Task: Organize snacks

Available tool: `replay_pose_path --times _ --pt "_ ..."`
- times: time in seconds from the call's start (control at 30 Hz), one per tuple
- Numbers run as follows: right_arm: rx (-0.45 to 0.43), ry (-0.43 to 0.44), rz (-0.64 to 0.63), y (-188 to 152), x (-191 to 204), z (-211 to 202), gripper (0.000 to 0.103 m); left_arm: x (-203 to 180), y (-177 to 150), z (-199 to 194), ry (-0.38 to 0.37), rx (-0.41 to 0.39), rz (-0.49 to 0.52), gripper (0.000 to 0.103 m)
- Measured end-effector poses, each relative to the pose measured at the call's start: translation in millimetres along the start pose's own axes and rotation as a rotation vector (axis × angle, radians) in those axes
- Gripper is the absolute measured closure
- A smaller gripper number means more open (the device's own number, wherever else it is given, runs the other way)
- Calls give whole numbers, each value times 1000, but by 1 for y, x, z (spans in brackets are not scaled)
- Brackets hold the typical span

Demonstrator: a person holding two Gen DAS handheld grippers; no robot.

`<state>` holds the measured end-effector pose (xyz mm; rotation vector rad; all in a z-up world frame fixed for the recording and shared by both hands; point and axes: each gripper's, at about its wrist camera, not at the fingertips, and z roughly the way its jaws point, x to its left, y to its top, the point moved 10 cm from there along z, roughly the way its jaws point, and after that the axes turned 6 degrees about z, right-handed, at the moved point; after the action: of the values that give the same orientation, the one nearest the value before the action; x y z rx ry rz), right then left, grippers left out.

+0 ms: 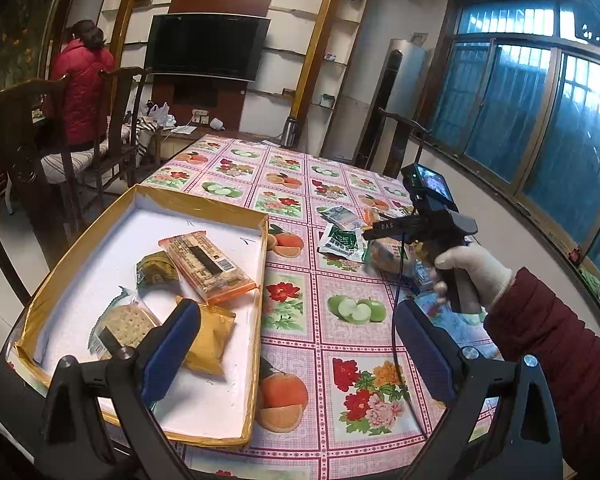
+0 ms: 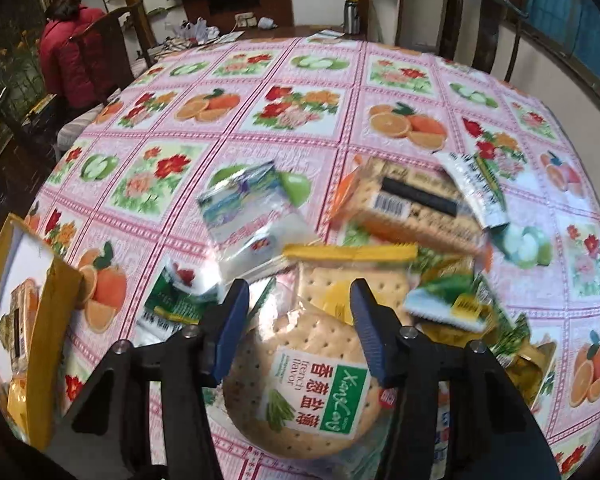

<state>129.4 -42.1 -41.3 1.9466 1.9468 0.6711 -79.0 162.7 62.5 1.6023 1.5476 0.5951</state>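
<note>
Fruit-print tablecloth (image 1: pixel 300 184) covering table, TV (image 1: pixel 206 46) on far wall, orange cracker pack (image 1: pixel 208 268) lying diagonally in gold tray (image 1: pixel 256 360), L gripper (image 1: pixel 296 344) jaws gaping wide & empty, R gripper (image 2: pixel 298 320) jaws standing apart over round cracker pack (image 2: pixel 300 380), gripping nothing.

The tabletop (image 1: pixel 292 184) wears pink checked cloth printed with oranges, green apples and red flowers. The box (image 1: pixel 204 200) is gold-rimmed, white inside. In it lie an orange cracker pack (image 1: pixel 208 268) and a yellow pouch (image 1: pixel 212 340). Each hand-held gripper (image 2: pixel 296 320) has black arms, blue pads (image 2: pixel 230 328).
</note>
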Motion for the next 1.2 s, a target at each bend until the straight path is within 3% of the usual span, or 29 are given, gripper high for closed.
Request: replay_pose_path --times 0.07,0.2,0.3,0.37,0.47,0.73,0.83,0.9,1.03,1.2 --pt "20 29 -52 -21 12 -11 49 0 -1 5 -21 3 -5 5" --pt "127 198 -82 -78 33 -40 49 -7 -7 15 -59 29 -12 5" --pt "11 280 -37 -90 23 -88 48 -16 -12 19 -75 49 -4 5" --pt "-66 301 22 -92 3 -118 33 -22 -17 22 -89 71 -4 5" --pt "-165 223 45 -96 -29 -139 23 -36 -24 30 -128 107 -16 5" --pt "-138 45 89 -79 -71 -80 23 -62 -36 31 -136 142 14 5" --pt "-137 78 155 -68 -76 -64 23 -62 -39 34 -136 161 14 5" --pt "-113 66 130 -62 -68 -52 24 -64 -40 38 -142 172 12 5" --pt "-150 -98 1 -45 -58 -36 24 -69 -41 43 -153 171 18 5" --pt "-104 -185 -123 -59 -50 -26 25 -71 -42 44 -170 180 16 5"
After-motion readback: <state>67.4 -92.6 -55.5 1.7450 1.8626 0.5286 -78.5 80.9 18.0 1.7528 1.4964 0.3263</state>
